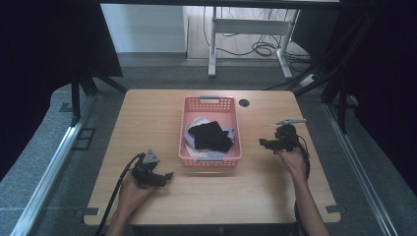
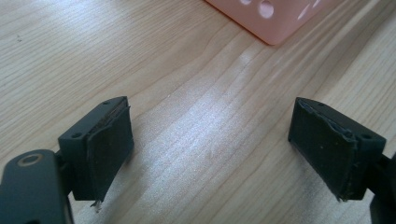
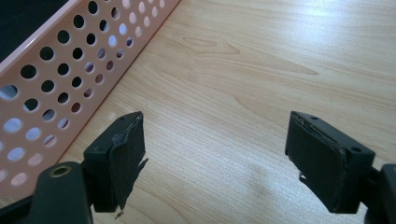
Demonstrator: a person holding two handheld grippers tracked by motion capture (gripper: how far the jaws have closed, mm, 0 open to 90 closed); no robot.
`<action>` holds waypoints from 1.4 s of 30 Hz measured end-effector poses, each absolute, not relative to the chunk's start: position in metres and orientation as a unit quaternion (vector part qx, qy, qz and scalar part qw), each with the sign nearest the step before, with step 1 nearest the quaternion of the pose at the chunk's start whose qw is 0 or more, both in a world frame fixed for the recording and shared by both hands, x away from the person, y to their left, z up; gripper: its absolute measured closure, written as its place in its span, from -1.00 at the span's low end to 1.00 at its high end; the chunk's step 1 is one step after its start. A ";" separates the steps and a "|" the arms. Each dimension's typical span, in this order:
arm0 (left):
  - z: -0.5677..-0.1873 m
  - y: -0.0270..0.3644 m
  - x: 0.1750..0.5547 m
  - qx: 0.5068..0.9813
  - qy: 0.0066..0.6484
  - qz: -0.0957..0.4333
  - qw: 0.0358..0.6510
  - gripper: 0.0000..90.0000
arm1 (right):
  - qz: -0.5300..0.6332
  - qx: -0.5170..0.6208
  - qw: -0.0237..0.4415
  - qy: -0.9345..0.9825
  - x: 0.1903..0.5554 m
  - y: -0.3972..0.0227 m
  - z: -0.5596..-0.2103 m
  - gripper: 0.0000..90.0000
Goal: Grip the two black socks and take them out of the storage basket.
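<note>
- Starting at the left: the left tongs [image 1: 167, 175] sit low over the surface [image 1: 147, 113], near its front edge and toward the front left corner, held in the person's left hand [image 1: 132, 192], with a cable trailing back off the front edge.
- In the left gripper view those tongs [image 2: 210, 149] stand wide open, nothing between the jaws but bare wood grain; a corner of the pink basket [image 2: 275, 18] peeks in at the top, well apart from the jaws.
- On to the middle: the basket [image 1: 210, 162] sits square in the centre of the surface, a little nearer the back edge than the front, its walls full of round holes.
- Inside it lies a black cloth [image 1: 211, 135] on top of pale, whitish-lilac fabric [image 1: 194, 124]; how many pieces are in there I cannot tell.
- Just behind the basket's right back corner there is a dark round hole [image 1: 244, 103] in the surface.
- Over to the right: the right tongs [image 1: 261, 142] hover near the right edge, held in the right hand [image 1: 294, 162], jaws pointing toward the basket and just beside its right wall.
- The right gripper view has those tongs [image 3: 215, 149] spread open and empty over bare wood, with the basket's wall [image 3: 56, 79] running past on the left, near the left jaw but not touching it.
</note>
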State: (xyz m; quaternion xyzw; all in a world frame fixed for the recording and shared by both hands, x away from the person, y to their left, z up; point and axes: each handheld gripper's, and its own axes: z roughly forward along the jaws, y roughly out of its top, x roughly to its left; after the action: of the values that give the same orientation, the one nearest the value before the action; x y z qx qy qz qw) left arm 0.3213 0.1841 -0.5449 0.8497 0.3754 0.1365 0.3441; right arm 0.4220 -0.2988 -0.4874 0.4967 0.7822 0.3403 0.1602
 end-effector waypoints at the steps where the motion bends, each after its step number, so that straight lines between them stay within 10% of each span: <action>1: -0.545 0.184 0.321 0.850 0.375 0.137 0.344 -0.70 | 0.340 0.497 0.160 0.782 0.422 -0.299 -0.487 -0.57; 42: -0.545 0.184 0.321 0.850 0.375 0.136 0.343 -0.70 | 0.338 0.439 0.161 0.817 0.417 -0.276 -0.474 -0.90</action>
State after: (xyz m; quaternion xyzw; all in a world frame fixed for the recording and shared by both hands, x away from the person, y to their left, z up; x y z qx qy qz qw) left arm 0.3213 0.1841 -0.5448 0.8501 0.3753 0.1363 0.3433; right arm 0.4171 -0.2756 -0.4745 0.4395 0.8167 0.3377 0.1606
